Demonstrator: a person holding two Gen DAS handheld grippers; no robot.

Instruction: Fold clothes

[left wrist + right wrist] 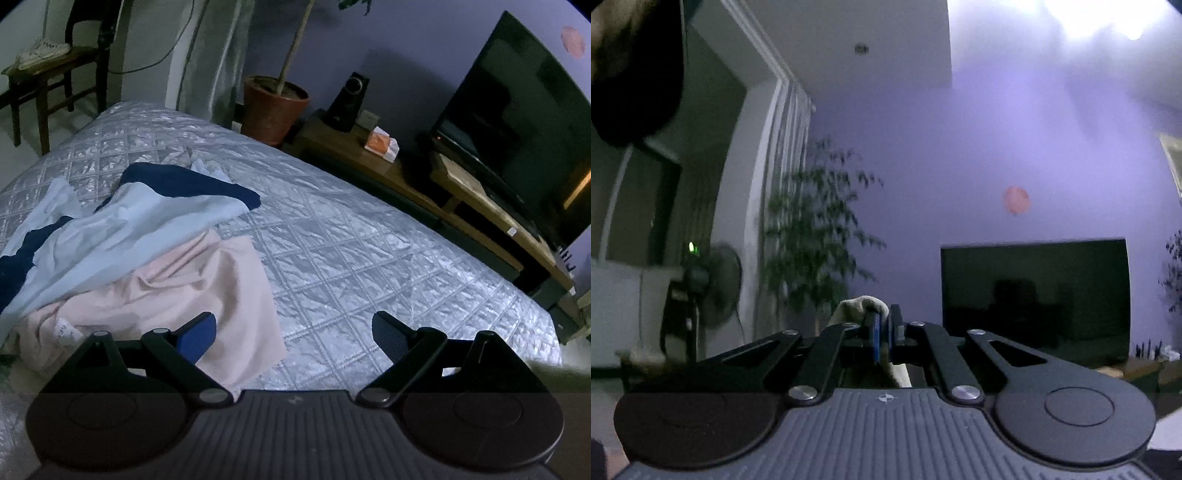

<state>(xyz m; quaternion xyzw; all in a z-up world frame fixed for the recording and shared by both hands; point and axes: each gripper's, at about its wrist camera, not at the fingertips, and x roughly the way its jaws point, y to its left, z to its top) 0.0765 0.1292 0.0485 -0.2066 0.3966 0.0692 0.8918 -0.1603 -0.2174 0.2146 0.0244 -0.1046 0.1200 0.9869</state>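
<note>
The bed's quilted silver coverlet (351, 236) was my work surface, in a dim violet-walled room. My right gripper (882, 334) pointed up at that wall, its jaws pinched nearly together on a wad of pale cloth (862, 304) that bulged above the pads and trailed down between the linkages. I could not tell from that view which garment it was. My left gripper (293, 328) hung wide open over the near edge of the bed, nothing between its fingers, its left pad above a corner of the pink garment (207, 288).

To do this step well, I judged that I needed the raised cloth to hang free until an edge showed, then to bring my empty left jaws to a second corner, so the piece could be spread flat on the bare quilting to the right of the heap. A grip on a bunched wad rather than a hem risked a crooked fold.

The pink garment lay partly under a light blue garment (110, 236), which draped over a navy garment (184, 182), all heaped on the bed's left half. Beyond the bed stood a terracotta plant pot (273, 107), a dark speaker (349, 101), and a black television (517, 122) on a low wooden bench (406, 173). A wooden chair (40, 81) stood in the far left corner.
</note>
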